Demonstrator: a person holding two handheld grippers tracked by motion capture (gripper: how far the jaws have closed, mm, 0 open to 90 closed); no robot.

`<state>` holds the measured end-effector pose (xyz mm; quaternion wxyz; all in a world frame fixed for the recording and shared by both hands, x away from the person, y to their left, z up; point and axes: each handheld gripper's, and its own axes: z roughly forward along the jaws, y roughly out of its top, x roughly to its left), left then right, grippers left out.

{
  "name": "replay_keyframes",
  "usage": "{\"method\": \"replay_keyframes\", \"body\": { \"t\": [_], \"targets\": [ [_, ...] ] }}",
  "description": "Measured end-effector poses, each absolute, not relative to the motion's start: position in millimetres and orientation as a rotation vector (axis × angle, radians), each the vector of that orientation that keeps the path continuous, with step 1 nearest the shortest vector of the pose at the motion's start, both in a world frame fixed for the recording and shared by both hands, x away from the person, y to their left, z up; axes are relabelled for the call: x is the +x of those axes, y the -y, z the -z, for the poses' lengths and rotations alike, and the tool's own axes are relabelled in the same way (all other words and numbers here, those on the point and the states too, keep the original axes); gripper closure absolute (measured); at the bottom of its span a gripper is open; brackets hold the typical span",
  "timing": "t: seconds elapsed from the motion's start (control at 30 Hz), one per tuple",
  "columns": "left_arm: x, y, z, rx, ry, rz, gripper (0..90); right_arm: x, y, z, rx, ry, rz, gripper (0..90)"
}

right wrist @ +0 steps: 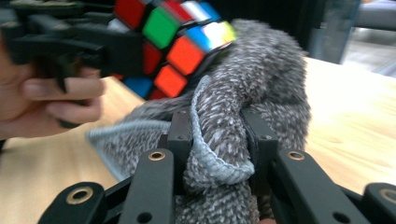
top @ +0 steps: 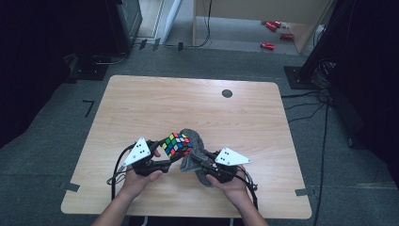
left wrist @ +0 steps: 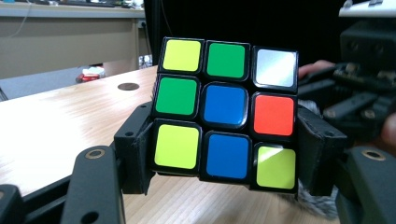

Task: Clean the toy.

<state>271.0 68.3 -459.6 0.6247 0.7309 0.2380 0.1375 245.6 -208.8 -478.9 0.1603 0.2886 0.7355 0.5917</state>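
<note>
Here, the left gripper (top: pixel 165 157) clamped a puzzle cube (top: pixel 176 143) by two opposite sides, lifted near the table's (top: pixel 141 101) middle, toward six o'clock. The right gripper (top: pixel 200 162) pinched a grey fuzzy cloth (top: pixel 194 141) pressed against the cube's three o'clock side. Bare wood lay open from nine round to three o'clock. No writing was readable. The cube's stickers sat scrambled: yellow, green, white, blue, orange.

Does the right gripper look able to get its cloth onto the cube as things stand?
Probably yes. The right gripper is shut on the grey cloth, which already bunches against the cube held by the left gripper. Nothing stands between them.
</note>
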Motion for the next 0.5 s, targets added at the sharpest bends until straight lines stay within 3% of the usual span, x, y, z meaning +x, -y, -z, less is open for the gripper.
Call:
{"method": "replay_keyframes", "body": {
  "t": [0.23,0.5],
  "targets": [
    [281,-71,467,1.686,-0.585,-0.29,35.0,247,202,494,0.768,-2.221,-1.607,68.9],
    [284,-64,472,1.694,-0.595,-0.242,35.0,257,230,484,0.927,-2.047,-1.754,67.9]
  ]
}}
